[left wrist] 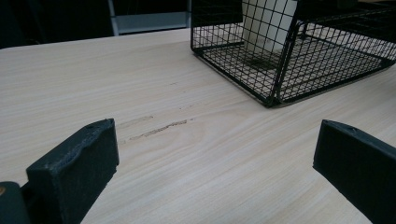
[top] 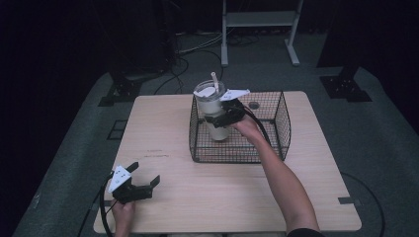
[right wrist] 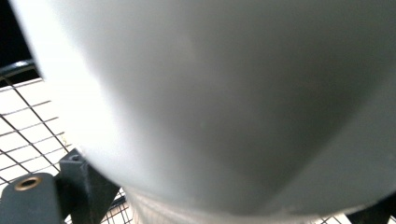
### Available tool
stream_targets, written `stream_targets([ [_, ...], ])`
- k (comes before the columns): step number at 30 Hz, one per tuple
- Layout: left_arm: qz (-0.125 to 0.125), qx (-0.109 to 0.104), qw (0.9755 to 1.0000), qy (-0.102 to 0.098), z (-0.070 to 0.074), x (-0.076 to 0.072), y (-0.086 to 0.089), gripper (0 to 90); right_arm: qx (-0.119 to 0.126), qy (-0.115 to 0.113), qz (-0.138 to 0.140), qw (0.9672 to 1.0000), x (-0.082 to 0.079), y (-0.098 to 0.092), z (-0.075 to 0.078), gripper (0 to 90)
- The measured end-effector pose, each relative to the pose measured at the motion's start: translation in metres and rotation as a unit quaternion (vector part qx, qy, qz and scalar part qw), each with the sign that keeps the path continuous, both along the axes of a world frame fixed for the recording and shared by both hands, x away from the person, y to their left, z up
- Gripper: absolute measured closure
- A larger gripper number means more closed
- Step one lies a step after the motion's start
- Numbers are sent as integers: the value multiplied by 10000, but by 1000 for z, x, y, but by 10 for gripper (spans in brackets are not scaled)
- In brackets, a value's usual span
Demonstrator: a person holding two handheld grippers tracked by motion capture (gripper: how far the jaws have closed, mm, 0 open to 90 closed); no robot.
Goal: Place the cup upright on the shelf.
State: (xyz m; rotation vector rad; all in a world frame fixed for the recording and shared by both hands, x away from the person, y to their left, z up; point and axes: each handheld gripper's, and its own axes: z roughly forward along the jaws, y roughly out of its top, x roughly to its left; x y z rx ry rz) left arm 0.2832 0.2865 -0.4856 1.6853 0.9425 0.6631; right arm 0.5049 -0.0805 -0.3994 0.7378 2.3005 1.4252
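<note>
Table (top: 207, 192) is pale wood-grain laminate, smooth and matt, with a few rough scuff marks (left wrist: 159, 129) left of centre. Basket (top: 276, 133) at the far right is thin black wire mesh, coated, slight sheen; the tumbler (top: 215, 111) in it looks like smooth white plastic or coated metal, satin finish, with a clear glossy plastic lid (top: 207, 90) and a pale plastic straw (top: 215, 79). Left gripper (top: 143, 185) pads are matt black rubbery blocks, edges a bit rough; floor (top: 375, 123) is grey carpet, dull and fibrous.
</note>
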Motion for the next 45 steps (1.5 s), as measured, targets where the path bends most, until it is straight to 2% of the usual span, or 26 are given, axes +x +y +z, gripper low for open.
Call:
stream_targets([
  [4,-8,-118,9999,-29,0,-1,2,0,-44,86,14,10000,3,1,-6,90],
  [8,-31,-82,10000,-22,0,-2,2,0,-176,127,52,9998,6,3,-15,90],
  [10,-40,-78,10000,-35,0,-2,2,0,-96,72,92,9999,6,3,-17,90],
  [11,-39,-72,10000,-35,0,-1,1,0,-99,43,112,9999,7,3,-16,90],
  [12,-43,-68,10000,-40,0,-1,1,0,-104,139,133,9998,8,3,-17,89],
  [19,-53,-68,9999,-51,0,-2,1,0,-2,136,231,9996,9,-3,-21,87],
  [24,-54,-40,10000,-33,0,-2,0,0,-65,32,326,9994,6,-8,-22,85],
  [32,-48,57,10000,-43,0,-2,-2,0,53,-67,350,9994,4,-15,-26,84],
  [38,-46,59,10000,-43,0,-2,-2,0,26,-135,394,9991,4,-17,-27,79],
  [42,-45,60,10000,-42,0,-2,-2,0,31,-45,375,9993,5,-20,-27,80],
  [45,-42,51,10000,-33,0,-1,-2,0,-77,-49,383,9992,4,-24,-26,80],
])
